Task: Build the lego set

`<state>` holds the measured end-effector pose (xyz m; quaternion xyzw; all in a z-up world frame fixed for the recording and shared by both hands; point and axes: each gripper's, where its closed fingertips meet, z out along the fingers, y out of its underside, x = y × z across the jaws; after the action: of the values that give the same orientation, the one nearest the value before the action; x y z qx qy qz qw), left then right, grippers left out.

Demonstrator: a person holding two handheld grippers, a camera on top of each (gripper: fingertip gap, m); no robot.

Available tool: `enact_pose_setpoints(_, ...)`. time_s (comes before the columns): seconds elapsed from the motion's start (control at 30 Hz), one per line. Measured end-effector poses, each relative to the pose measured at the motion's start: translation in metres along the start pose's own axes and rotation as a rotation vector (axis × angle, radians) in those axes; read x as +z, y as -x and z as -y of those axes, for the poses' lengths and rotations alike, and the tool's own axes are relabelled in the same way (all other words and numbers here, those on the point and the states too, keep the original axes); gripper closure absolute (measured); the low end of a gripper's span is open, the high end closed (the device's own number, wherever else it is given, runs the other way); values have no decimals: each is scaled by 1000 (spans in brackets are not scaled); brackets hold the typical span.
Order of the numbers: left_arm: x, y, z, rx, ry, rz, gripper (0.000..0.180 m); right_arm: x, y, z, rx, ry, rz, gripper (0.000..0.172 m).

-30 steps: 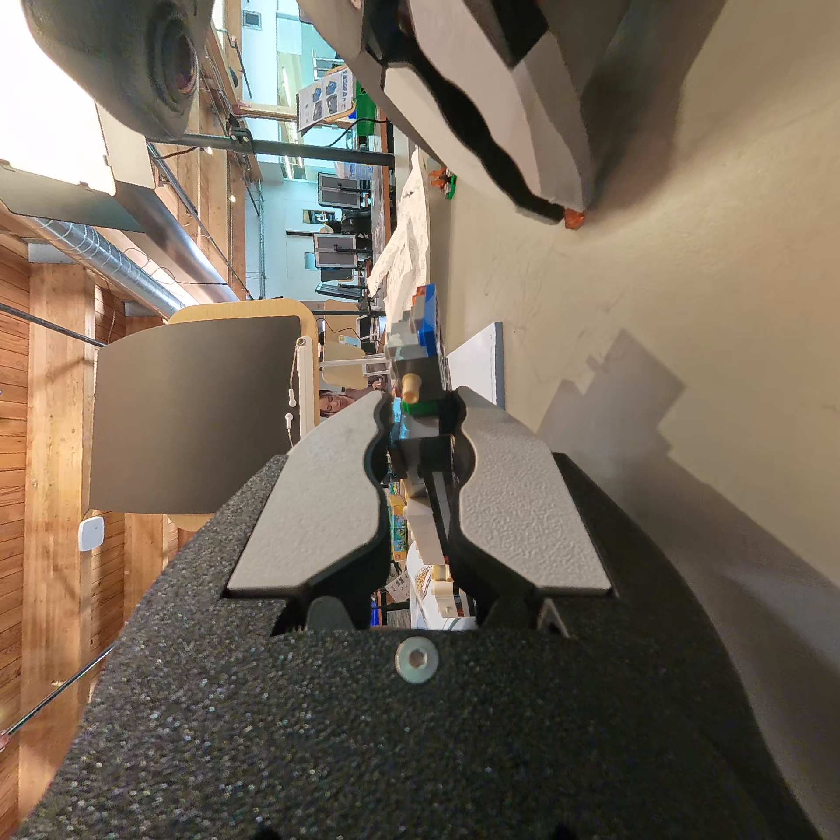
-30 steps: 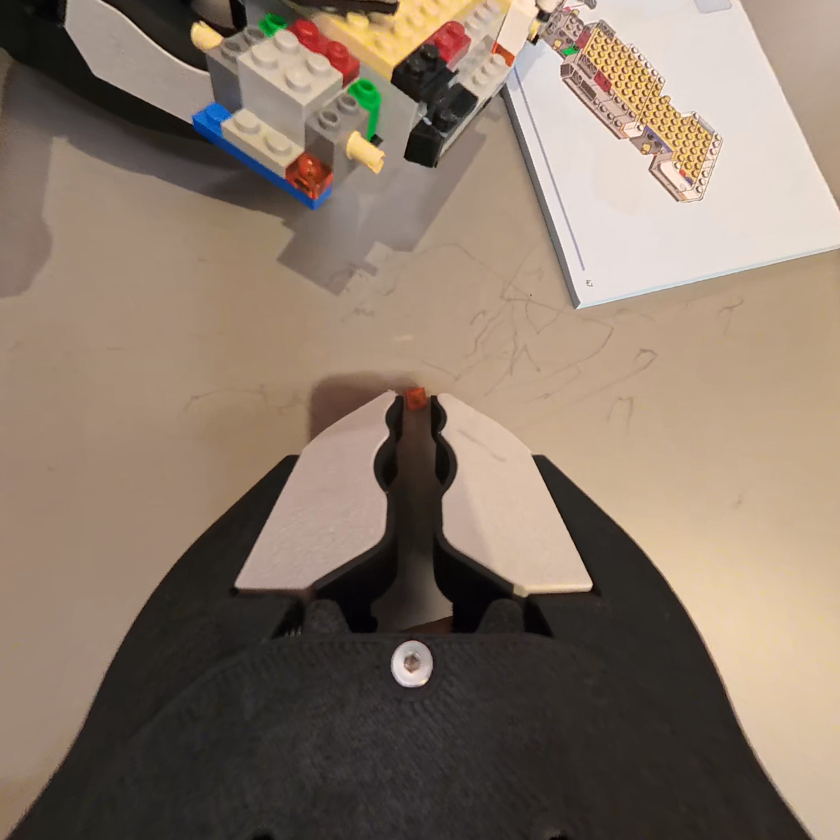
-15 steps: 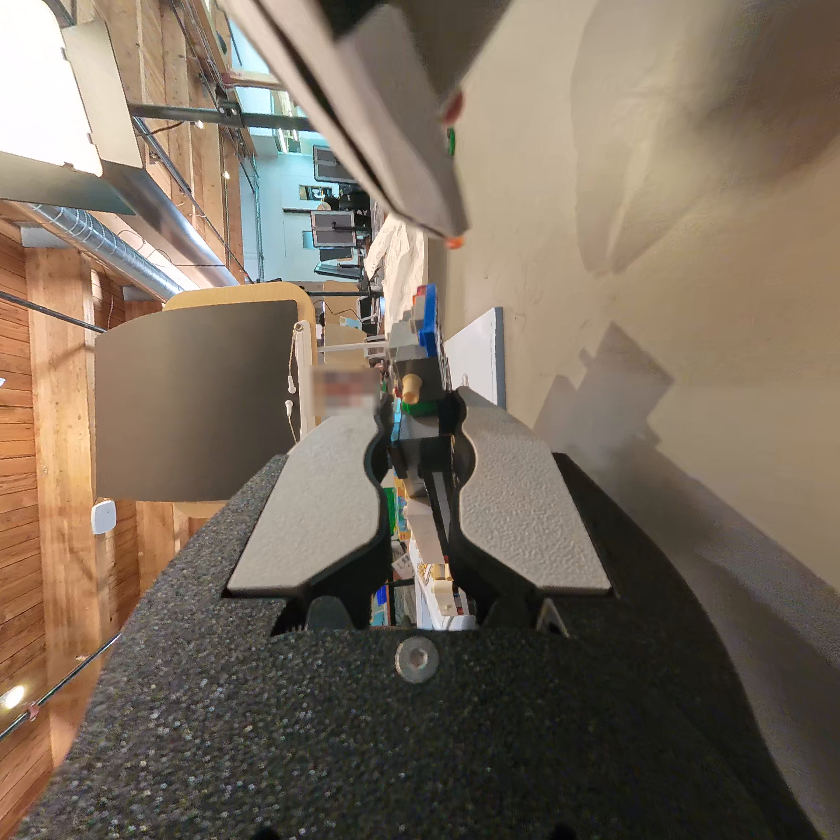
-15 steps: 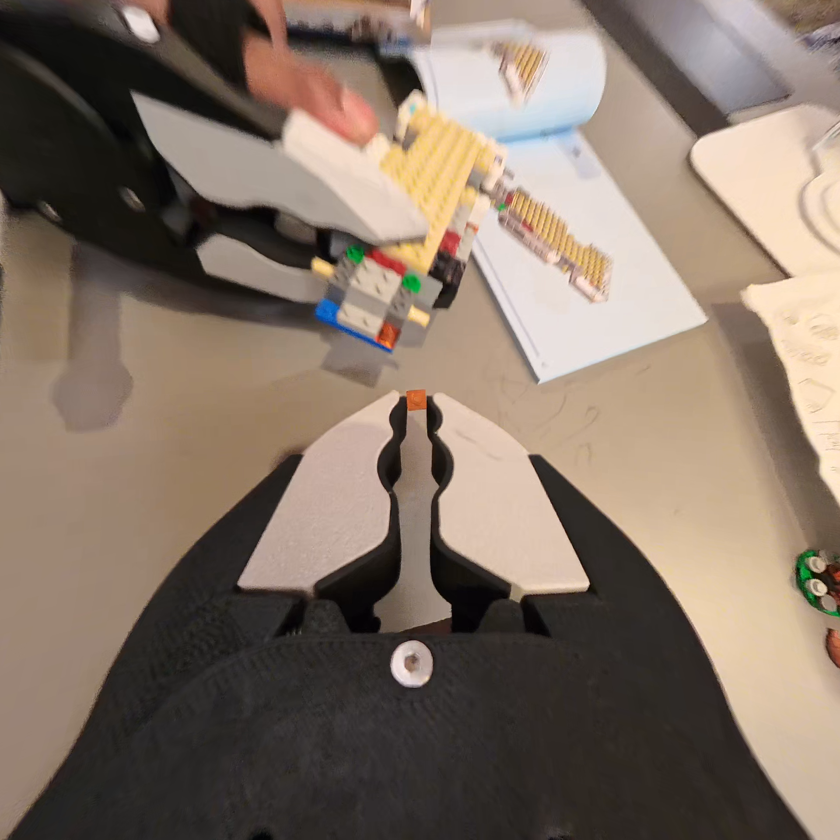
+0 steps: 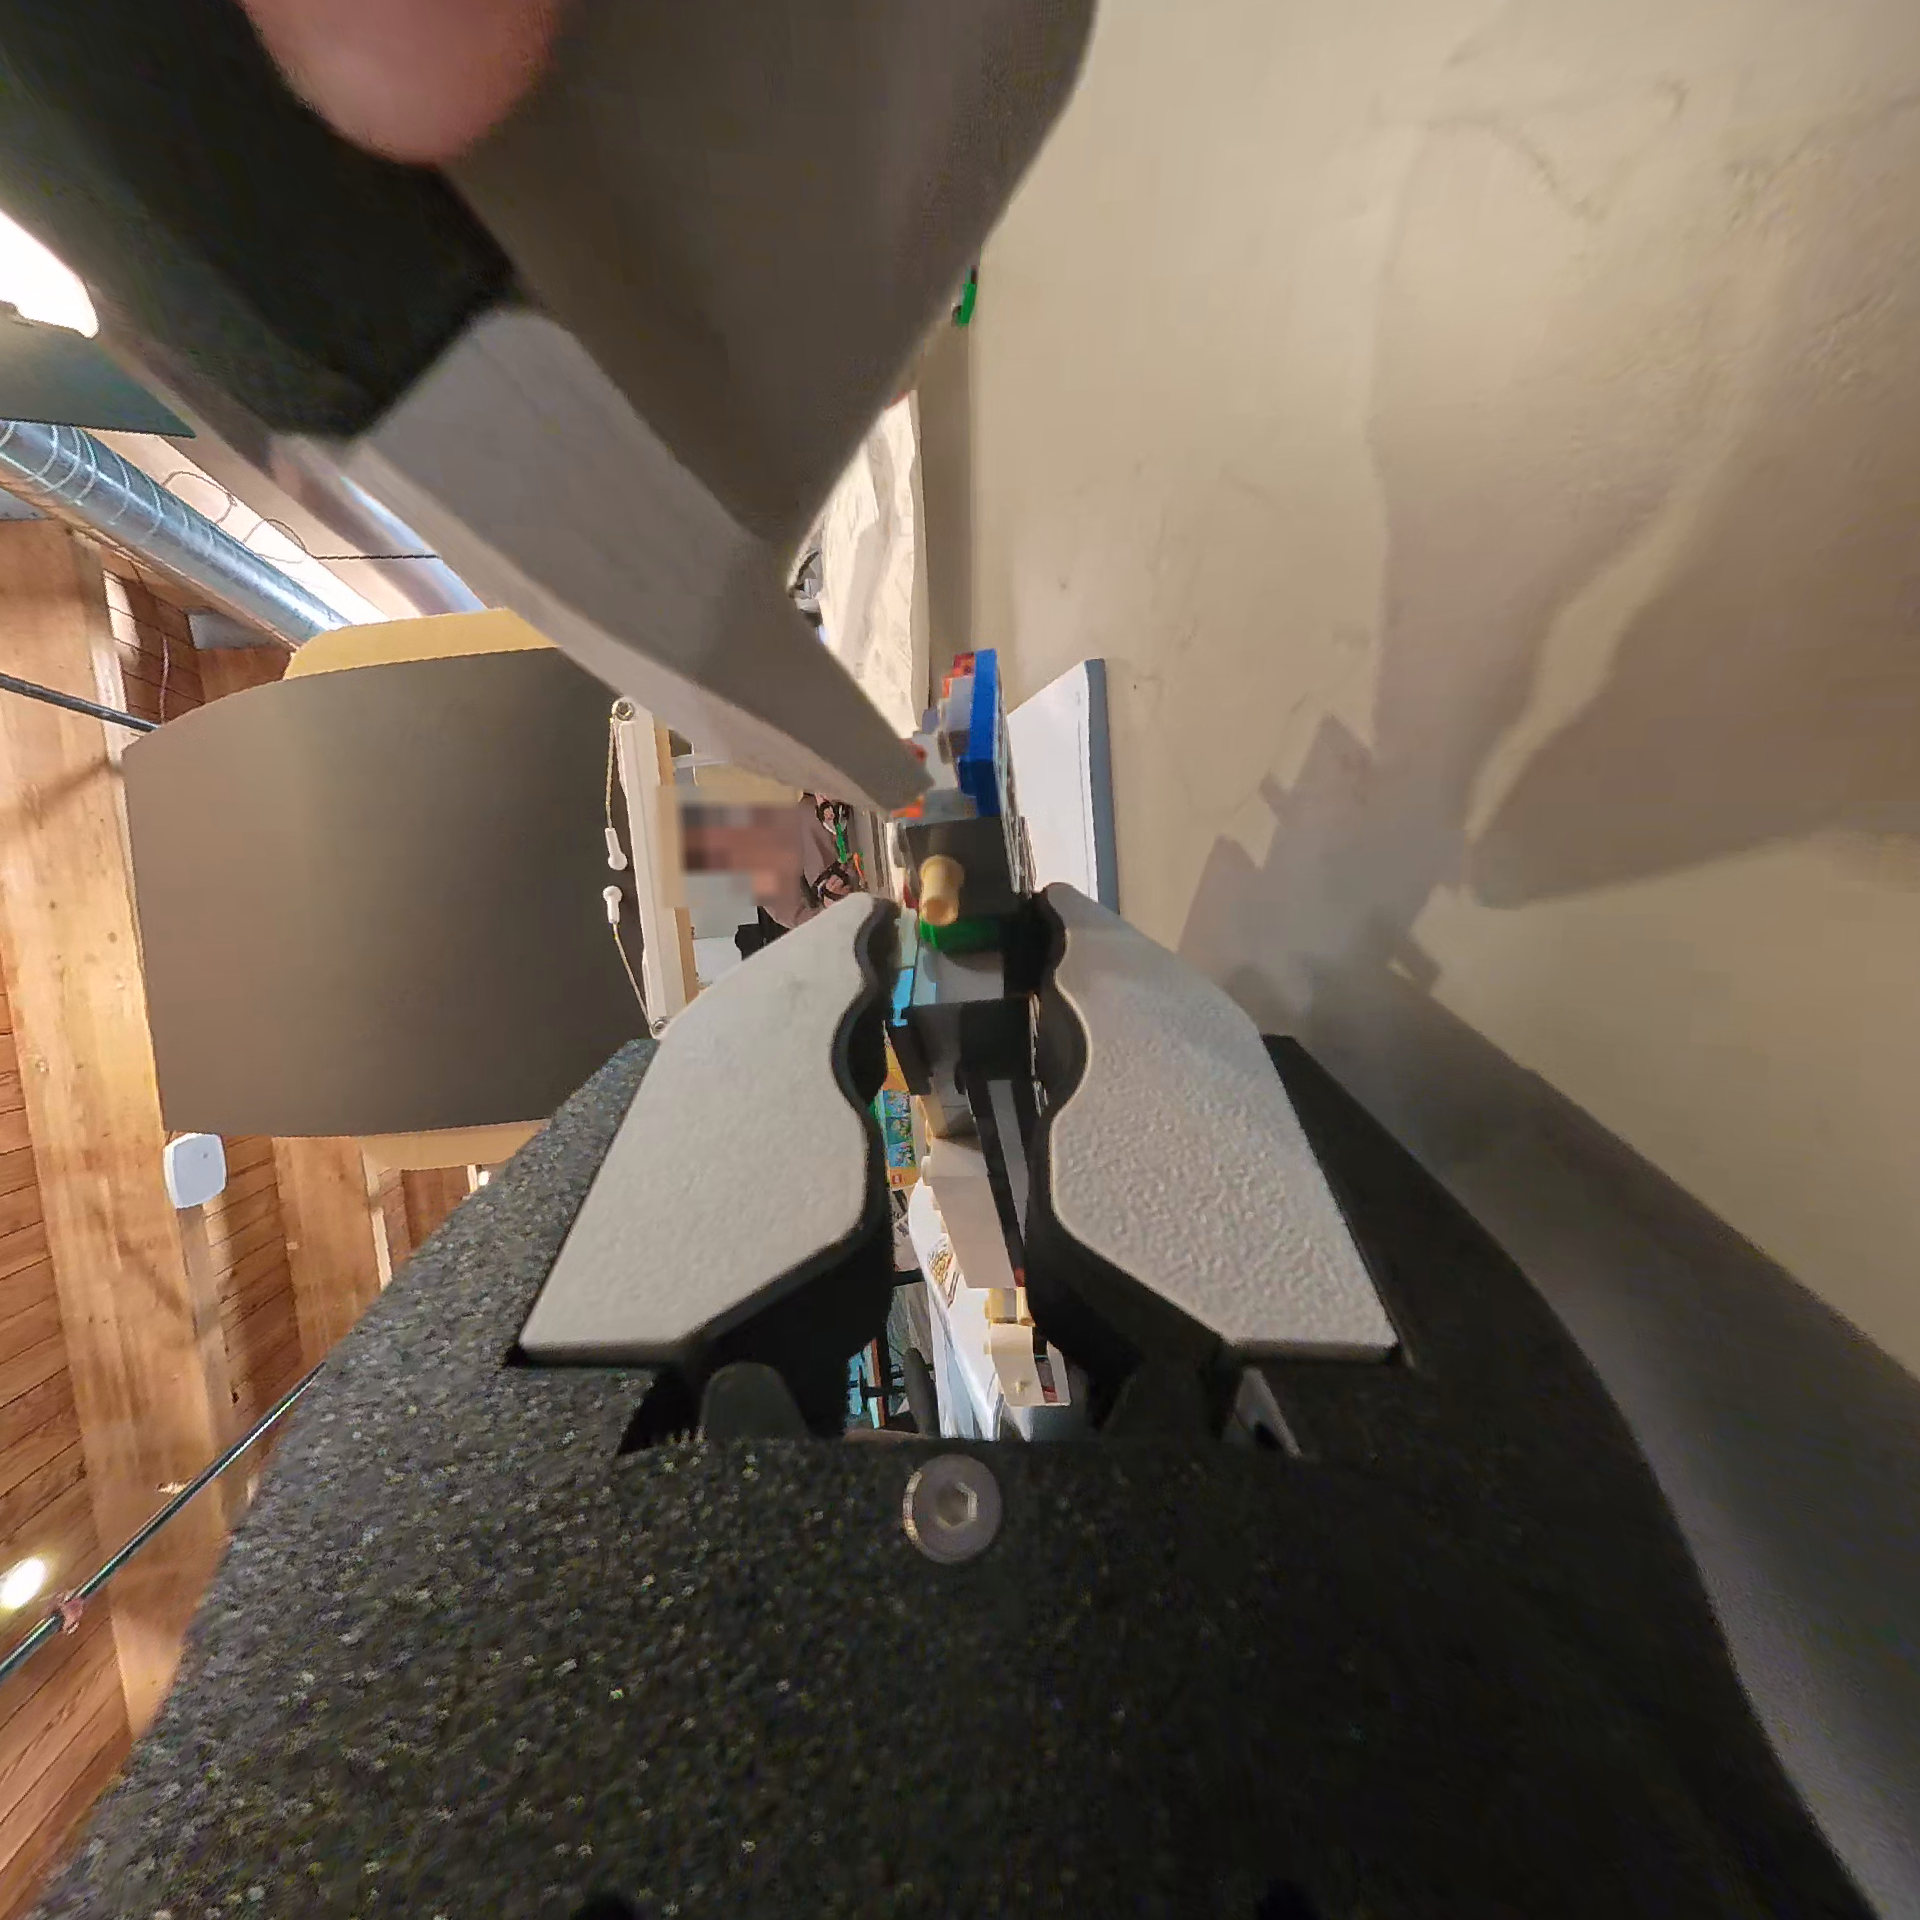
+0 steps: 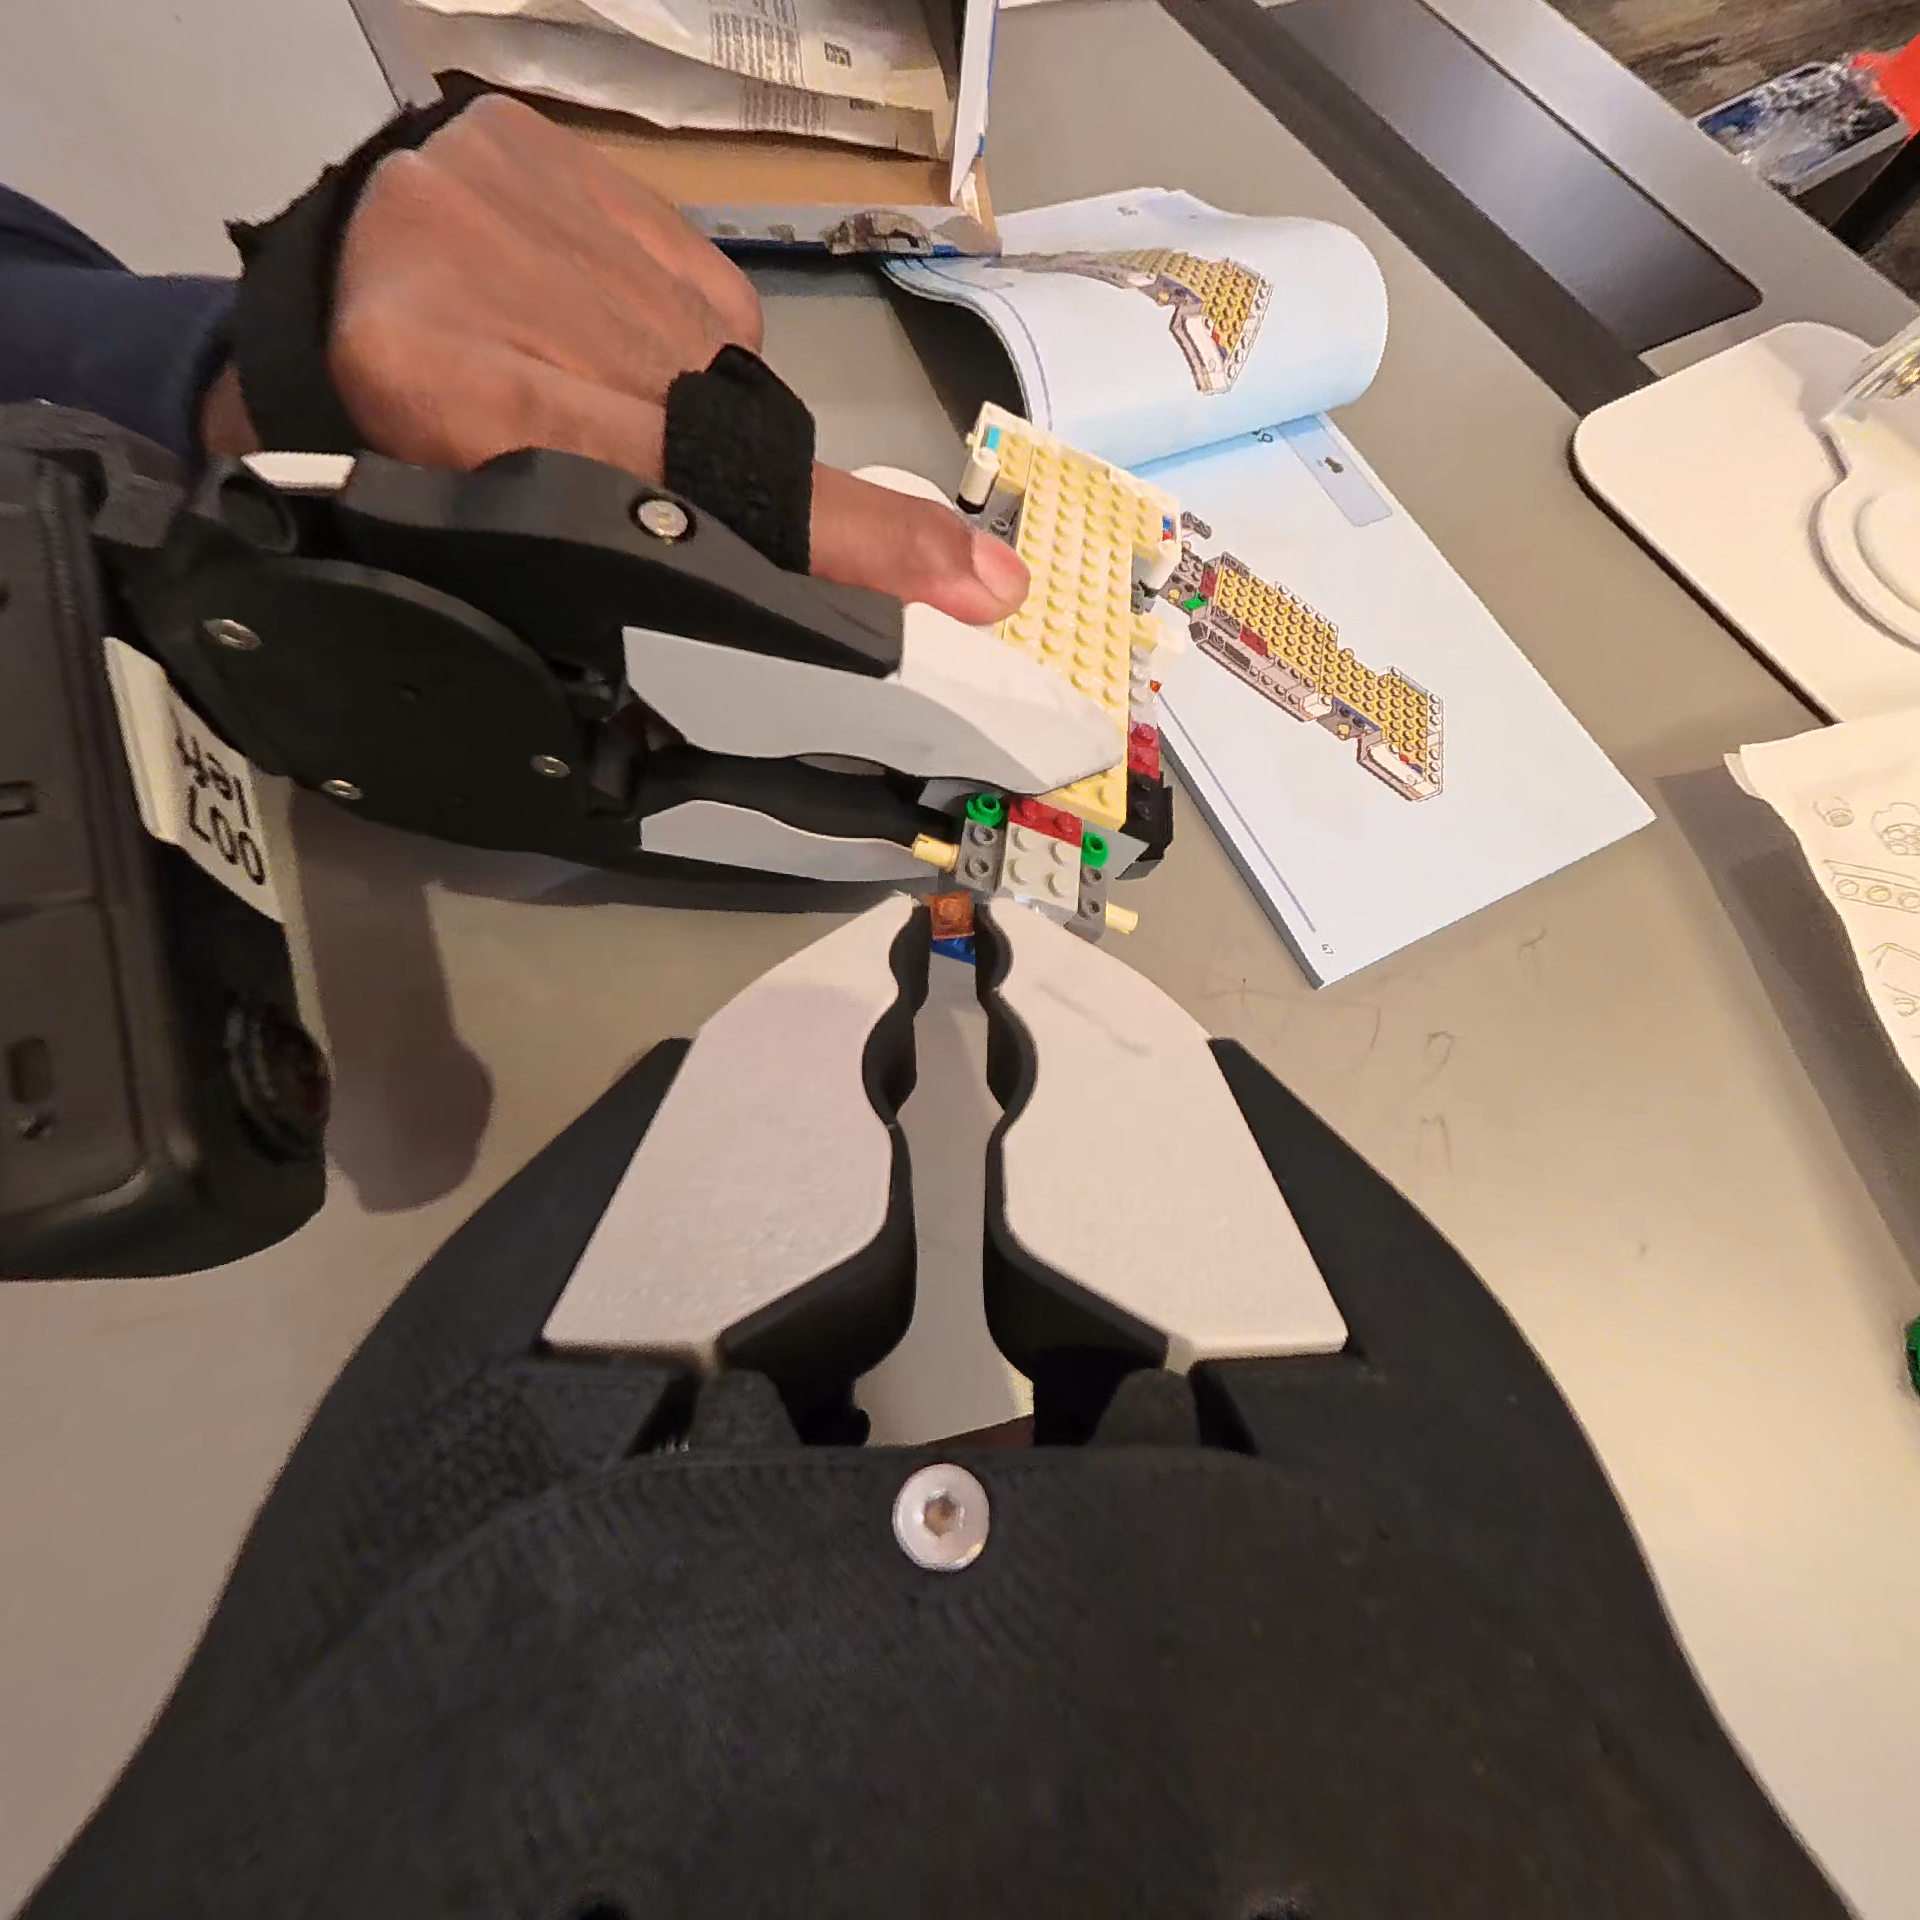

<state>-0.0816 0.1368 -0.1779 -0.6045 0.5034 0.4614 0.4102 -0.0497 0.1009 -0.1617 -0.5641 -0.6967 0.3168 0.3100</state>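
My left gripper (image 5: 961, 914) is shut on a brick model (image 5: 966, 852) with a tan studded top plate (image 6: 1081, 582), grey, black, red and green bricks and tan pins. It holds the model above the table, as the right wrist view (image 6: 997, 805) also shows. A person's hand (image 6: 520, 291) on that gripper rests a finger on the tan plate. My right gripper (image 6: 948, 925) is shut on a small clear orange piece (image 6: 948, 914) at its tips. The piece is up against the model's grey end. In the left wrist view the right gripper's finger (image 5: 727, 644) reaches the model from above with the orange piece (image 5: 909, 805) at its tip.
An open instruction booklet (image 6: 1351, 727) lies on the grey table (image 6: 1558, 1143) just beyond the model. A white tray (image 6: 1714, 540) and a printed sheet (image 6: 1849, 831) lie at the right. A torn box with papers (image 6: 727, 83) lies at the back. A green piece (image 6: 1910, 1361) shows at the right edge. One gripper's finger ends stand about 5 cm off the other's.
My right gripper lifted the orange piece off the table and carried it to the model's grey end. The left gripper kept its hold on the model throughout.
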Motion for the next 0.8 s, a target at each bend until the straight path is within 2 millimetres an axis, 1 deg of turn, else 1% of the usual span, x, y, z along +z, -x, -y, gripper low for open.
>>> enact_pose_setpoints(0.33, -2, 0, 1, -13, -4, -13, 156, 5, 0, -3, -6, 24, -18, 164)
enact_pose_setpoints(0.6, -1, -1, 1, -21, -8, -19, 156, 3, -2, -2, -22, 20, -24, 163)
enact_pose_setpoints(0.7, -1, -1, 1, -24, -6, -22, 156, 1, -1, -2, -89, 8, -23, 160)
enact_pose_setpoints(0.8, -1, -1, -1, -27, -6, -25, 156, -3, 1, 0, -274, -38, -43, 154)
